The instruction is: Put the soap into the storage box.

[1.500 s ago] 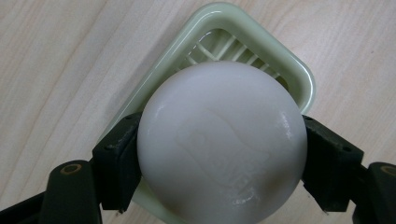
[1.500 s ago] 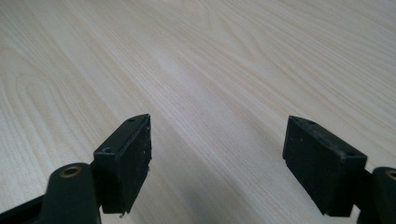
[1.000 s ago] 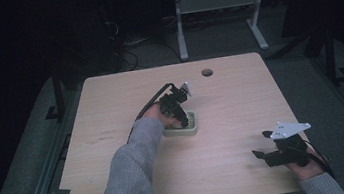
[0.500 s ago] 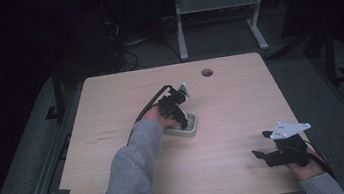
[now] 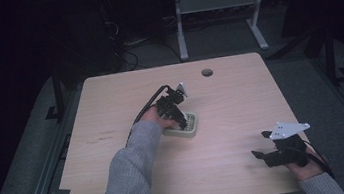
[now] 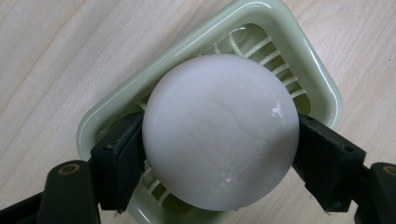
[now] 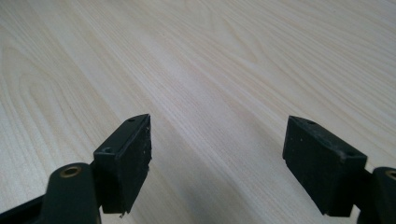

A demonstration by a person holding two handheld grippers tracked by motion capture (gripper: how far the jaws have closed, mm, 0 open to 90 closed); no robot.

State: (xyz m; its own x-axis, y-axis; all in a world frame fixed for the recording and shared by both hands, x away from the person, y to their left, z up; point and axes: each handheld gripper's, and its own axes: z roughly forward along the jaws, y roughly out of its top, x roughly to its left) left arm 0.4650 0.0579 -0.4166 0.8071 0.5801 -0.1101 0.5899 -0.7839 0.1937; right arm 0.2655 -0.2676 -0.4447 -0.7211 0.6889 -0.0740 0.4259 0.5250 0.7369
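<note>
A round white bar of soap (image 6: 219,130) sits between the jaws of my left gripper (image 6: 219,156), and both black pads press on its sides. It is right over a pale green slatted soap dish (image 6: 322,88); whether it rests on the slats I cannot tell. In the high view the left gripper (image 5: 179,119) points down at the dish (image 5: 192,125) near the middle of the table. My right gripper (image 5: 262,148) is low at the table's near right corner. Its jaws (image 7: 217,158) stand wide open over bare wood.
The light wooden table (image 5: 240,93) has a round cable hole (image 5: 206,72) near its far edge. A grey metal stand (image 5: 218,5) is on the dark floor beyond the table. A cable (image 5: 148,102) loops back from the left gripper.
</note>
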